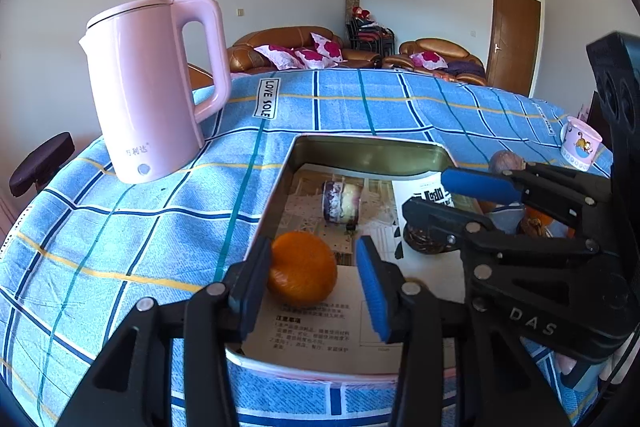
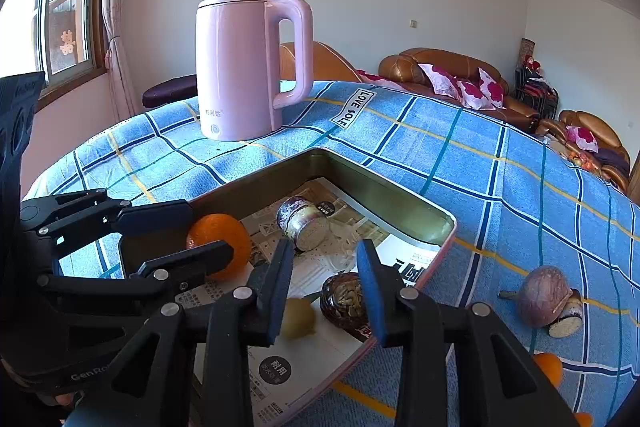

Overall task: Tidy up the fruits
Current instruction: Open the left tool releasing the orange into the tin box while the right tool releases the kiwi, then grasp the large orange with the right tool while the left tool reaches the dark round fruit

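A tin tray (image 1: pixel 368 151) (image 2: pixel 380 195) lined with printed paper lies on the blue checked cloth. In it an orange (image 1: pixel 302 267) (image 2: pixel 220 243) rests between the fingers of my left gripper (image 1: pixel 312 287) (image 2: pixel 208 233); it touches the left pad, with a gap at the right pad, so the gripper is open. My right gripper (image 2: pixel 326 287) (image 1: pixel 428 193) is open over the tray's near right corner. A small blurred yellowish fruit (image 2: pixel 298 319) lies under its left finger, with a dark brown fruit (image 2: pixel 344 301) (image 1: pixel 424 243) beside it.
A purple-and-white cut piece (image 1: pixel 342 201) (image 2: pixel 304 223) lies mid-tray. A pink kettle (image 1: pixel 152 87) (image 2: pixel 248 67) stands behind the tray. On the cloth to the right are a purple fruit (image 2: pixel 546 297), another orange (image 2: pixel 548 367) and a mug (image 1: pixel 580 143).
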The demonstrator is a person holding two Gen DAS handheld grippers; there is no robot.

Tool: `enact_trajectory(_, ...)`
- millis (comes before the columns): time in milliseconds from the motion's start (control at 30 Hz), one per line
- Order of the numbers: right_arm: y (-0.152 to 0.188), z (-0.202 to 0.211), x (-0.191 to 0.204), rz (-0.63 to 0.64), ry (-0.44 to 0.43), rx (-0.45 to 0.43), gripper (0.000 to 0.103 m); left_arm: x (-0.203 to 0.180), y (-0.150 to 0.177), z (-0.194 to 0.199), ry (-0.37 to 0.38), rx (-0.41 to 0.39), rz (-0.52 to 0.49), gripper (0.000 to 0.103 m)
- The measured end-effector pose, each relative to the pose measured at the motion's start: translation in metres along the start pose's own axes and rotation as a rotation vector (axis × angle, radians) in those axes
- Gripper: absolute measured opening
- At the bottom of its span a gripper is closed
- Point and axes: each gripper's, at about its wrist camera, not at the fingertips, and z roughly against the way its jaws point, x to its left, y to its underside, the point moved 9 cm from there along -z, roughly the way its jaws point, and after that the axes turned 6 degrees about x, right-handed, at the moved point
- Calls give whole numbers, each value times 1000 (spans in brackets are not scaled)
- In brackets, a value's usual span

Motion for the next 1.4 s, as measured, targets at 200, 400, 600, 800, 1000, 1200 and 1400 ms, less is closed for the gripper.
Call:
enact_trajectory(200,-1,16,-16,-70,23,-68,62,2,-3,14,0,-46,34,68)
enact_trajectory(400,8,40,-33,-85,66,-119,66,-24,-9,25,34,-84,8,76)
enact_trajectory(600,30,79,-73,-124,160,-152,68,-61,-18,29,67,-104,-36,79)
enact_trajectory(800,64,113,-135,-238,310,-116,71,-109,-21,21,109,-79,-106,79)
enact_trajectory(1000,95,121,-173,-332,345,-47,71,-156,-20,12,161,-43,-171,79)
enact_trajectory(1200,114,110,-178,-350,317,50,71,-187,-18,-10,215,35,-205,79)
enact_trajectory(1400,124,98,-179,-377,265,95,65,-203,-6,-32,237,124,-241,64)
